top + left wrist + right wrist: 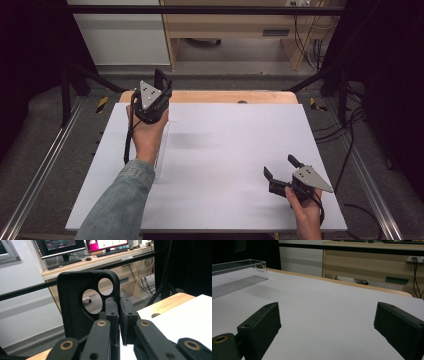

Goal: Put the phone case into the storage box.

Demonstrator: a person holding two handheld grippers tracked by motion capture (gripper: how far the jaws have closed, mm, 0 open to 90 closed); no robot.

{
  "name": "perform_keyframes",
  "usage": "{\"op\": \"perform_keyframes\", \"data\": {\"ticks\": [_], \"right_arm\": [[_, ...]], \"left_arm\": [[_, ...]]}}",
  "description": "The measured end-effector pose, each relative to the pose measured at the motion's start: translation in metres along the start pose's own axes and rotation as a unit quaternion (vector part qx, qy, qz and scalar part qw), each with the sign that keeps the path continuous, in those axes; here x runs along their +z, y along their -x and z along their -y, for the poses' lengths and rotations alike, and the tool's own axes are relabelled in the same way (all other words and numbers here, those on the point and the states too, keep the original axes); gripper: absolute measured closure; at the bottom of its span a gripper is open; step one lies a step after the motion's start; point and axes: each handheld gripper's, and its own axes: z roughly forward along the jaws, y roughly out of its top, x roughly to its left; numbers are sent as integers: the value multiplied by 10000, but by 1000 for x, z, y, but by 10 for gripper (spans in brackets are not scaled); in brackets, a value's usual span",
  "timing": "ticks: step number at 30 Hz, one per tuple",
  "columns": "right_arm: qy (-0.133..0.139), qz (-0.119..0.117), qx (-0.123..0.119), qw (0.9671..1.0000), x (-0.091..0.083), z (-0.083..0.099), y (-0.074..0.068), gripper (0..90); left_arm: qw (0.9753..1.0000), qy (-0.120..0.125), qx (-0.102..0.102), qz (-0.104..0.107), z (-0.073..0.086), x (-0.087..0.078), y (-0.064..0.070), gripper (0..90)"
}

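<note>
My left gripper point(158, 94) is raised over the table's far left corner, shut on a black phone case point(162, 80). In the left gripper view the phone case point(72, 305) stands upright with its camera cut-out toward me. The left gripper point(119, 315) pinches the case's right edge between its jaws. My right gripper point(280, 166) rests low near the front right of the white board point(225, 150). In the right gripper view the right gripper point(327, 322) is open with only bare white surface between its jaws.
A clear plastic tray point(163, 150) lies on the board under my left forearm, and the clear tray point(237, 277) appears at far left in the right gripper view. The wooden table edge point(225, 96) runs along the back. Black frame bars and cables surround the table.
</note>
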Motion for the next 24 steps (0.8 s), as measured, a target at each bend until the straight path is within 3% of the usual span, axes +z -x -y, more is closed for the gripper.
{"op": "perform_keyframes", "data": {"ticks": [5, 18, 24], "right_arm": [[-18, -39, -11, 10000, 0, 0, -1, 68], [-22, -51, 12, 10000, 1, 1, 0, 62], [-25, -51, 13, 10000, 1, 1, 0, 61]], "left_arm": [[9998, -20, -171, -32, 0, 0, -5, 856], [9994, -67, -302, -131, 0, -1, -16, 856], [9984, -129, -513, -218, 3, 1, -26, 856]]}}
